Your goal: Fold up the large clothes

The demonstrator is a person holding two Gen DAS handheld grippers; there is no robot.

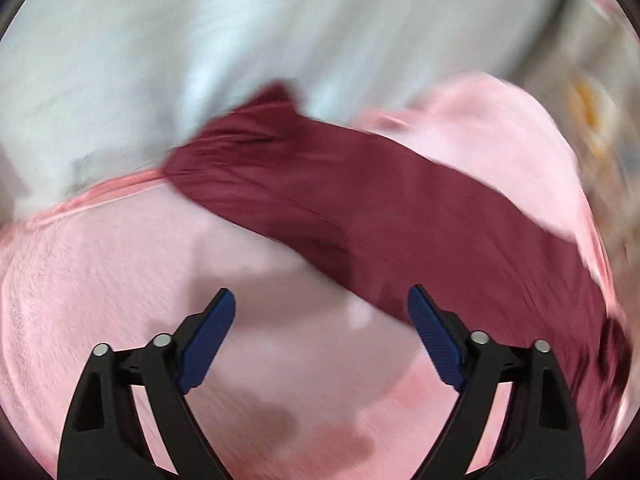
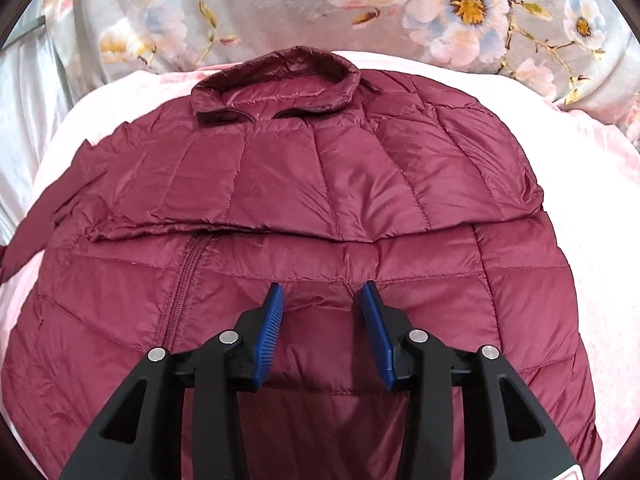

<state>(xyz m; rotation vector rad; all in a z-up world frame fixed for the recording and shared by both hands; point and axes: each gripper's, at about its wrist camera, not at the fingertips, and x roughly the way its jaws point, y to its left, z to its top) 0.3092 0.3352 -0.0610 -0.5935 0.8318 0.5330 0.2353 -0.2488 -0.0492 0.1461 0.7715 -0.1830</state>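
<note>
A maroon quilted puffer jacket (image 2: 320, 184) lies on a pink blanket (image 2: 600, 240), collar (image 2: 276, 84) at the far end, zipper (image 2: 188, 276) running down the near part. One layer is folded across the upper body. My right gripper (image 2: 322, 292) is open just above the jacket's near part, holding nothing. In the blurred left wrist view, a maroon sleeve (image 1: 360, 200) stretches across the pink blanket (image 1: 100, 280). My left gripper (image 1: 322, 300) is open and empty, with the sleeve just beyond its right finger.
A grey floral sheet (image 2: 280, 8) lies beyond the blanket. A pale white-blue cloth (image 1: 200, 40) fills the far side of the left wrist view, and also shows at the left edge of the right wrist view (image 2: 24, 100).
</note>
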